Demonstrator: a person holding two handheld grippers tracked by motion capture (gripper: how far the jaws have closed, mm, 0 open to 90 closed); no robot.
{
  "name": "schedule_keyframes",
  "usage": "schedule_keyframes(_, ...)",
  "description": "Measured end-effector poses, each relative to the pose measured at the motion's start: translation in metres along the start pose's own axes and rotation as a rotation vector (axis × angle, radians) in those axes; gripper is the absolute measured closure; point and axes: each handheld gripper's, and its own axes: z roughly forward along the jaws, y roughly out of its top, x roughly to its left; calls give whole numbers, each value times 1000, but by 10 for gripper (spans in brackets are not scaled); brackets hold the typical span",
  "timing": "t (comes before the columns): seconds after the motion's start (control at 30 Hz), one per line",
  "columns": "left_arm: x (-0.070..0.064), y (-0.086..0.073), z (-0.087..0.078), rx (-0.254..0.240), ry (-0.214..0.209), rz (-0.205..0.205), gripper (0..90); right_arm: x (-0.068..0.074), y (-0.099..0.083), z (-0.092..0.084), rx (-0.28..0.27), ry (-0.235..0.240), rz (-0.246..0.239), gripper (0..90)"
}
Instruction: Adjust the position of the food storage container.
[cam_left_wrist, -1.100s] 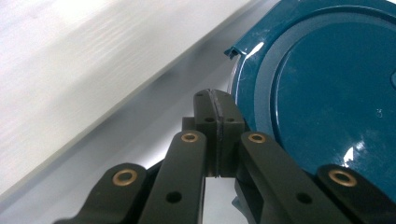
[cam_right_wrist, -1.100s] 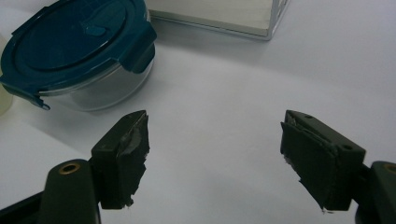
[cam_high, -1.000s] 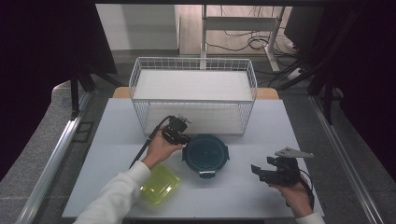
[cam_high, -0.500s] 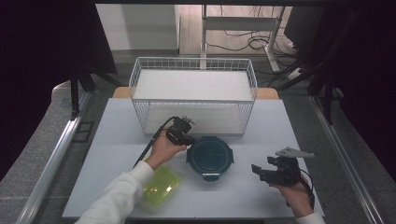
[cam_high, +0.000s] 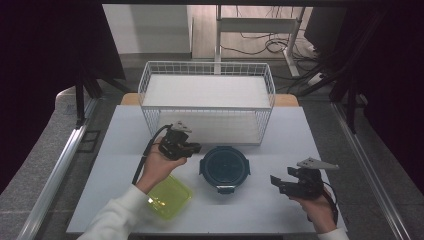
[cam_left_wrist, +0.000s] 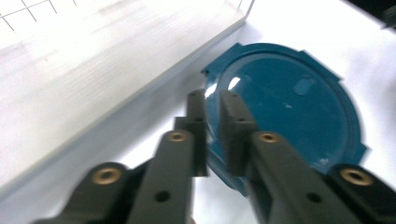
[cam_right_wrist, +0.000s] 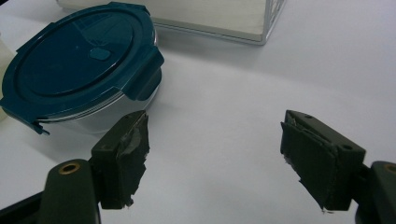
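A round container with a dark teal lid (cam_high: 225, 167) (cam_left_wrist: 299, 107) (cam_right_wrist: 79, 60) stands mid-table. My left gripper (cam_high: 196, 148) (cam_left_wrist: 214, 95) hovers just left of its rim. Its jaws have just been opening and stand a narrow gap apart with nothing between them. My right gripper (cam_high: 278, 182) (cam_right_wrist: 215, 123) rests low at the right, pointing at the container from a short way off. Its jaws are wide open and hold nothing. A yellow-green container (cam_high: 167, 196) lies near the front edge under my left forearm.
A white wire basket (cam_high: 207, 100) (cam_left_wrist: 93, 70) (cam_right_wrist: 266, 32) stands at the back of the white table (cam_high: 120, 145), close behind my left gripper. The left gripper's cable loops down beside the hand.
The left gripper has drawn back a little to the left and up from the container's rim. The container sits slightly further right than a second ago. The right gripper has not moved.
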Motion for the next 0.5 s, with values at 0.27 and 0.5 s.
schedule_keyframes(0.27,0,-21,-20,-20,-87,-98,286,2,-1,4,5,10,-13,235)
schedule_keyframes(0.5,5,-29,-28,-22,-91,-135,213,2,-1,2,-6,22,-17,232)
